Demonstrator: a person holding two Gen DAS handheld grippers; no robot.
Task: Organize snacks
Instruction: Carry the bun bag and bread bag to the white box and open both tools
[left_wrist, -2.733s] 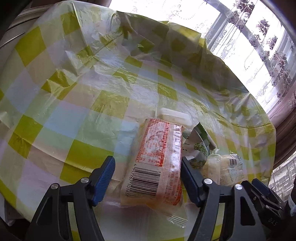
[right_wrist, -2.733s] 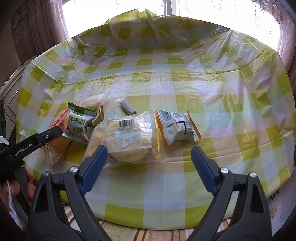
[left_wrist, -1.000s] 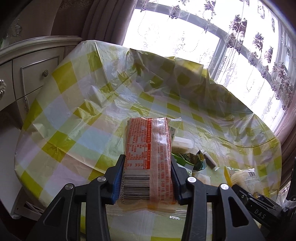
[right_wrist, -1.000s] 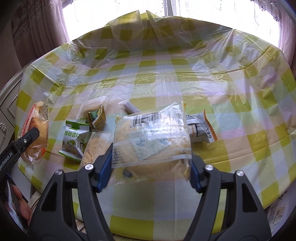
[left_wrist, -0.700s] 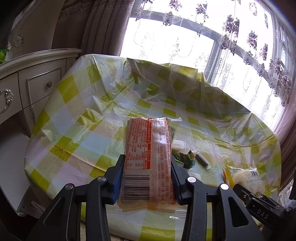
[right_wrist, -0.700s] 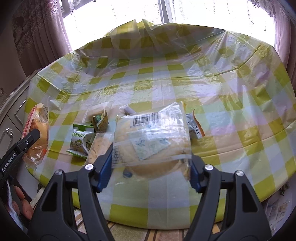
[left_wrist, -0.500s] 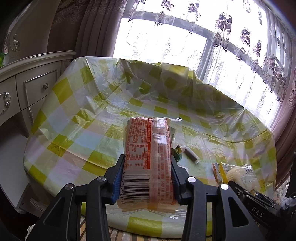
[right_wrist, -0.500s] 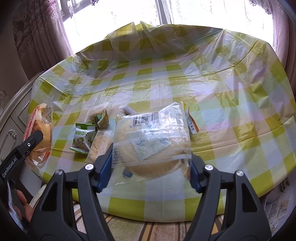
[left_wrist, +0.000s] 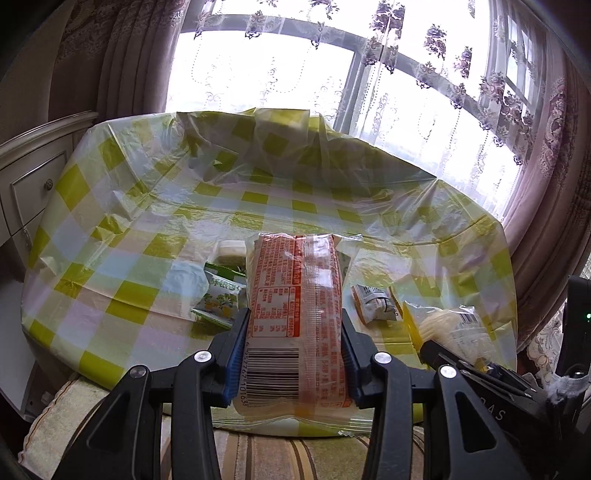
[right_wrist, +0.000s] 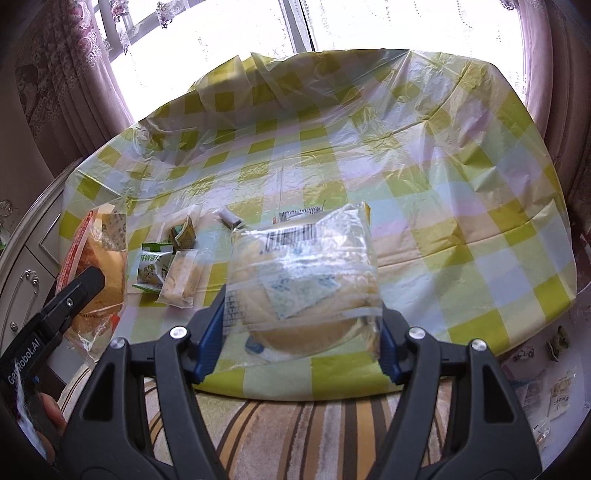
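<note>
A round table (left_wrist: 122, 229) wears a yellow-checked plastic cloth. Floral lace curtains (left_wrist: 480, 74) hang at twelve o'clock. A cream drawer cabinet (left_wrist: 29, 177) stands at nine o'clock.

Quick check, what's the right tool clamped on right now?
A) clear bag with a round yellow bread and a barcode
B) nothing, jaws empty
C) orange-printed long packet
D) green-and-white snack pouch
A: in the right wrist view the right tool has both blue pads pressed on the clear bread bag, held above the checked tablecloth; the orange-printed packet is in the left tool.
</note>
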